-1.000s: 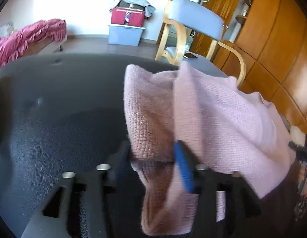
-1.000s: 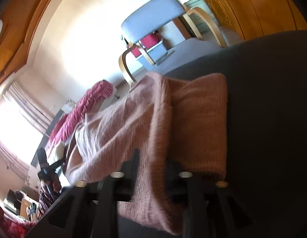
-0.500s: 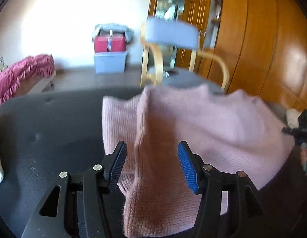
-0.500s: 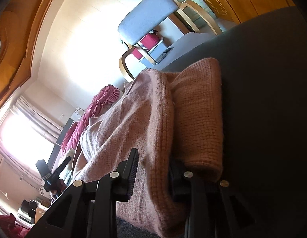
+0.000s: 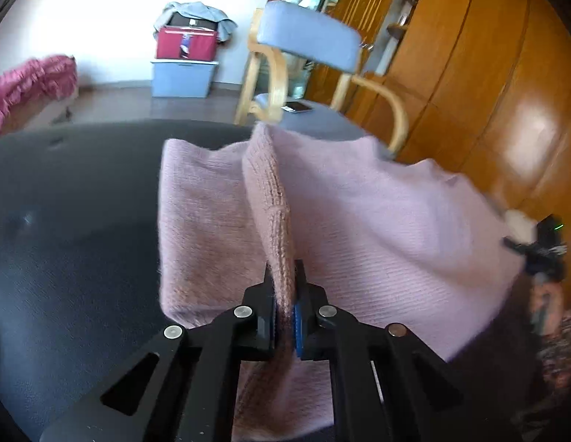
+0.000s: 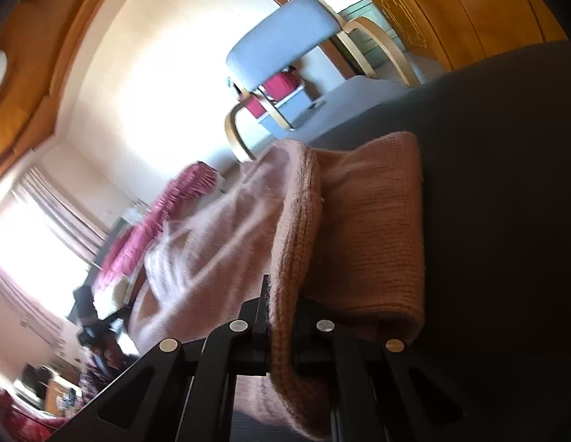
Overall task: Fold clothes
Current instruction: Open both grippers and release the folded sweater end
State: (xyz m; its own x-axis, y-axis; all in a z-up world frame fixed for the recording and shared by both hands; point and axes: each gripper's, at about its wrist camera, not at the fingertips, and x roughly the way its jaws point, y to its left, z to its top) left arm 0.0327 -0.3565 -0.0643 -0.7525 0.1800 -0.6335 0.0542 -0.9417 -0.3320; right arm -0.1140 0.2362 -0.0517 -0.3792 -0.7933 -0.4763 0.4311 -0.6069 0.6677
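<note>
A pink knitted sweater [image 5: 377,228] lies bunched on a dark padded surface [image 5: 75,221]. In the left wrist view my left gripper [image 5: 284,276] has its jaws closing, and the blue pads pinch a raised ribbed fold of the sweater. A folded-over sleeve part lies to the left of that fold. In the right wrist view the sweater [image 6: 374,228] looks salmon pink. My right gripper [image 6: 283,291] is closing its jaws too, clamped on a thick ribbed edge that hangs down between its fingers. The knit stretches away from both grippers.
A blue-cushioned wooden armchair [image 5: 307,40] stands beyond the surface, with wooden wardrobe doors [image 5: 488,73] to the right. A red box on a pale blue bin [image 5: 186,42] stands by the far wall. Magenta bedding [image 5: 27,81] lies at the left.
Both grippers stood open around folds of the sweater and have now closed on them. The left view has tilted a little and the fold stands higher.
</note>
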